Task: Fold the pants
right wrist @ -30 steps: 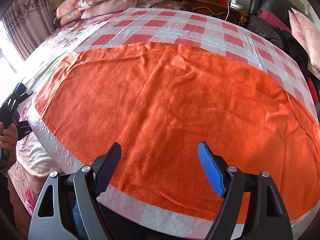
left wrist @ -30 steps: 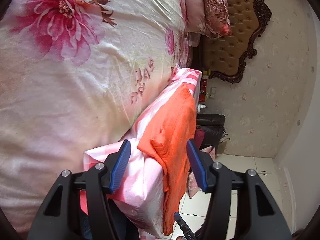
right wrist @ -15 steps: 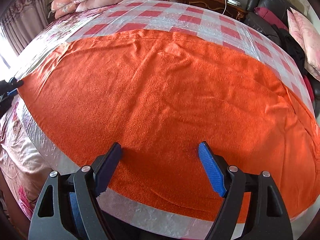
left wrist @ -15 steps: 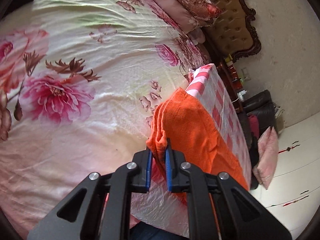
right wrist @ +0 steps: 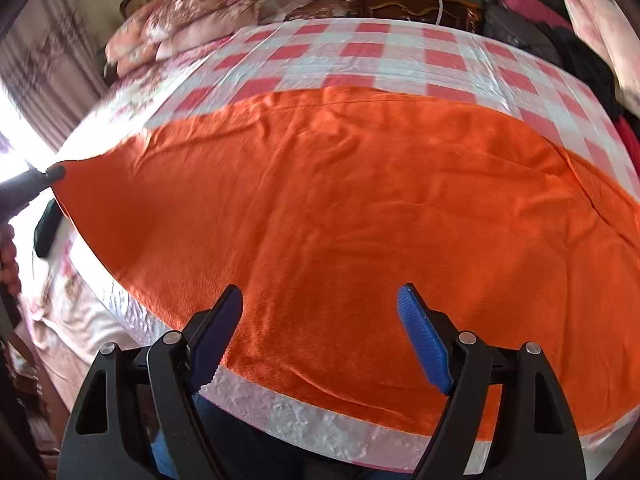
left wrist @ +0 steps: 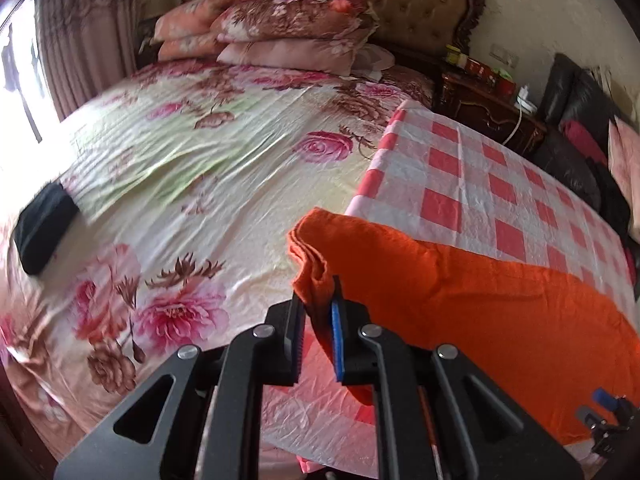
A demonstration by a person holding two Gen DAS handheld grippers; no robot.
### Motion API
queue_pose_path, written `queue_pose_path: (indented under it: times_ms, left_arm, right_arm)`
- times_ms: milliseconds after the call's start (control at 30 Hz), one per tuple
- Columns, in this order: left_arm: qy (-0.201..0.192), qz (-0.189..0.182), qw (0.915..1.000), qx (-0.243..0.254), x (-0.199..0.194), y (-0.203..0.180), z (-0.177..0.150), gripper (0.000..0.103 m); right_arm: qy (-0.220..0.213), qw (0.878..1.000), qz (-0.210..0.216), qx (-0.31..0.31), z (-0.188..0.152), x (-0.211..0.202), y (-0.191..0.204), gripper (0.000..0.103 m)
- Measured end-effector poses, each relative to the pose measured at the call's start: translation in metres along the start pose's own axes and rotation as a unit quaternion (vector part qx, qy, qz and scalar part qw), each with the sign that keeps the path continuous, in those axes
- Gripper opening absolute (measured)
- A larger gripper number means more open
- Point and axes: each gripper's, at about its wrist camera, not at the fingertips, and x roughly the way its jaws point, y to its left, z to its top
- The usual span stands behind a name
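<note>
The orange pants [right wrist: 340,200] lie spread on a red-and-white checked sheet [right wrist: 400,52] on the bed. My left gripper [left wrist: 318,320] is shut on the left corner of the orange pants [left wrist: 460,300] and lifts it off the sheet. In the right wrist view the left gripper [right wrist: 44,176] shows at the far left, pulling that corner into a raised point. My right gripper [right wrist: 320,312] is open and empty, its jaws wide apart above the near edge of the pants.
The checked sheet [left wrist: 480,184] covers the right part of a floral bedspread [left wrist: 192,168]. A black object [left wrist: 44,228] lies on the bedspread at the left. Pillows [left wrist: 288,28] and a headboard stand at the back, a nightstand [left wrist: 488,108] and dark bags at the right.
My left gripper closed on the pants corner, then swung round and lifted it, pulling the cloth taut to the left. My right gripper stayed open above the near edge.
</note>
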Motion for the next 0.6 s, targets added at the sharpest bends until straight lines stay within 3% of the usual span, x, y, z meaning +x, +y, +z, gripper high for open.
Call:
queue_pose_path:
  times_ms: [100, 167, 233, 333, 467, 600]
  left_arm:
    - [-0.027, 0.017, 0.9960, 0.084, -0.013, -0.062, 0.005, 0.011]
    - [-0.054, 0.017, 0.9860, 0.157, -0.022, -0.118, -0.004, 0.011]
    - [-0.078, 0.011, 0.9717, 0.222, -0.030, -0.167, -0.024, 0.011]
    - [-0.120, -0.005, 0.9351, 0.333, -0.037, -0.239, -0.082, 0.011]
    - [-0.107, -0.034, 0.9036, 0.413, -0.018, -0.281, -0.150, 0.011]
    - [-0.095, -0.038, 0.9030, 0.417, -0.005, -0.281, -0.171, 0.011]
  right_arm:
    - [0.001, 0.998, 0.047, 0.042, 0.003, -0.007, -0.022, 0.077]
    - [-0.001, 0.995, 0.074, 0.071, 0.004, -0.010, -0.037, 0.077]
    - [-0.005, 0.990, 0.096, 0.101, 0.004, -0.014, -0.053, 0.077]
    - [-0.011, 0.981, 0.128, 0.145, 0.001, -0.018, -0.078, 0.077]
    - [-0.004, 0.965, 0.178, 0.192, 0.000, -0.016, -0.102, 0.077]
    - [0.014, 0.951, 0.224, 0.212, 0.009, -0.008, -0.107, 0.078]
